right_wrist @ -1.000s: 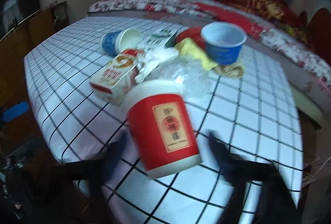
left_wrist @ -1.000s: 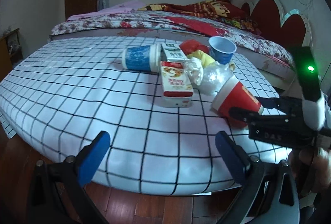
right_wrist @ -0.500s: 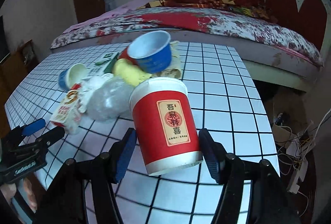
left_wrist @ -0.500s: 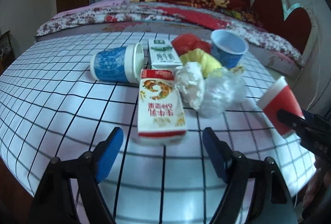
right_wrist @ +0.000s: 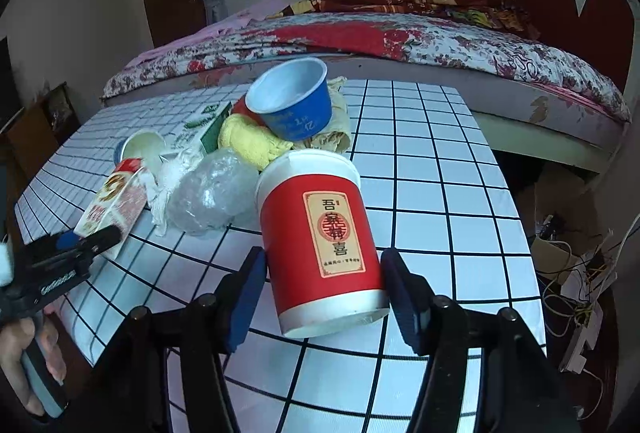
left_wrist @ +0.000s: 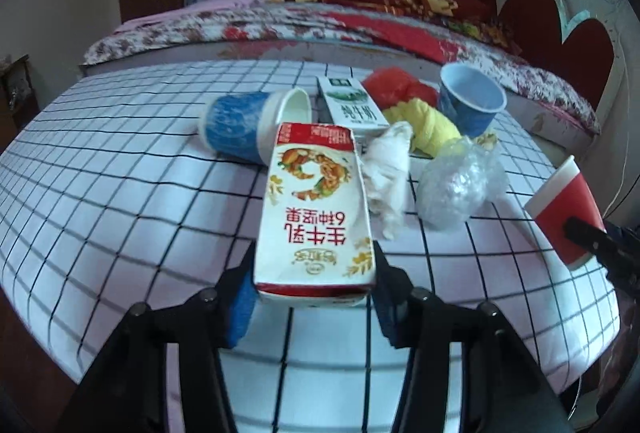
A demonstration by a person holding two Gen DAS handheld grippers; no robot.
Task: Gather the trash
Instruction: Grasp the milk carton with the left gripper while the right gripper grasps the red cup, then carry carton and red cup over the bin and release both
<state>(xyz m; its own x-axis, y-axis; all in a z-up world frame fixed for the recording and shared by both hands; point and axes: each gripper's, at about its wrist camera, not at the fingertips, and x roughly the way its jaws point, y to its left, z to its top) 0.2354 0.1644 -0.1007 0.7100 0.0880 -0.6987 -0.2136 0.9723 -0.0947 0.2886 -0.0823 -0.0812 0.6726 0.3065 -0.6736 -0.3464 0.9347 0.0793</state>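
Closing on the carton's near end, left jaws almost touch; right jaws clamp the red cup. Both light, crushable.

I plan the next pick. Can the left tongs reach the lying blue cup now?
Probably not: the left tongs are closing around the red-and-white carton, which lies between them and the lying blue cup.
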